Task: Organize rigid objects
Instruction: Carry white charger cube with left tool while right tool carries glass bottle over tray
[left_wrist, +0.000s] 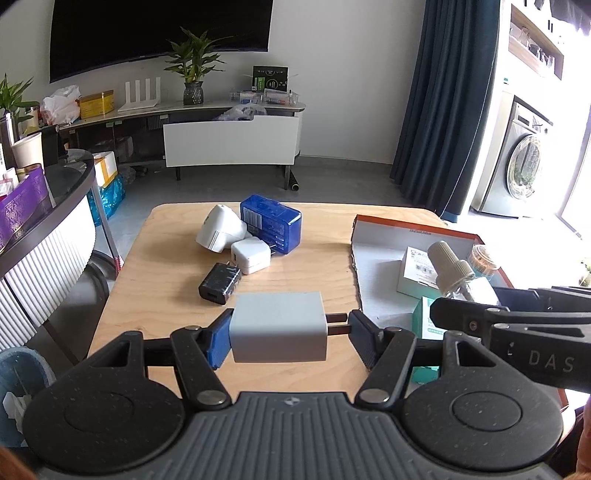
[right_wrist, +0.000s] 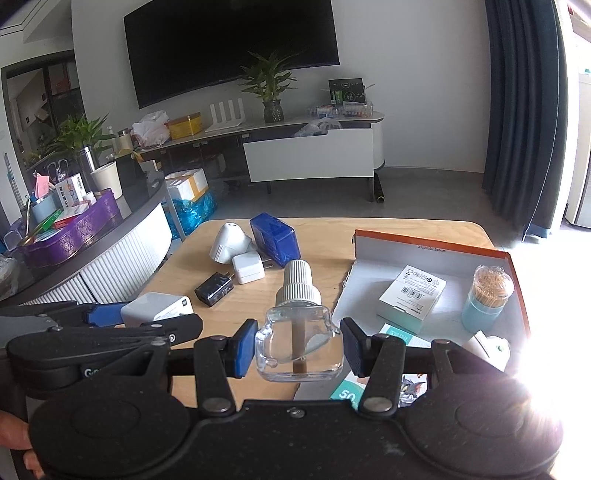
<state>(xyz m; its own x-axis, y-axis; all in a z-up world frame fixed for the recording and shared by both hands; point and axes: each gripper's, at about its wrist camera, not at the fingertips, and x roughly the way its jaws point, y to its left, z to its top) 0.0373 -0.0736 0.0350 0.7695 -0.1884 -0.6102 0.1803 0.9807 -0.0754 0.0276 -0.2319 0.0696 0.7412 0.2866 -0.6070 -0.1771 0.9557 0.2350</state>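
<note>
Left wrist fingers (left_wrist: 290, 334) clamp a white charger (left_wrist: 279, 330); right fingers (right_wrist: 299, 347) grip a glass bottle (right_wrist: 299, 343).

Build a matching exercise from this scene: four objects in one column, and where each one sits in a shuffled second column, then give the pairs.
Things:
1. white charger
2. clear glass bottle
3. toothpick jar
4. black charger

Places:
A. standing inside the orange-rimmed box
B. lying on the wooden table, beside the small white plug cube
C. between the pads of the left gripper, prongs toward one pad
D. between the pads of the right gripper, ribbed cap pointing away

Pairs: 1-C, 2-D, 3-A, 4-B
</note>
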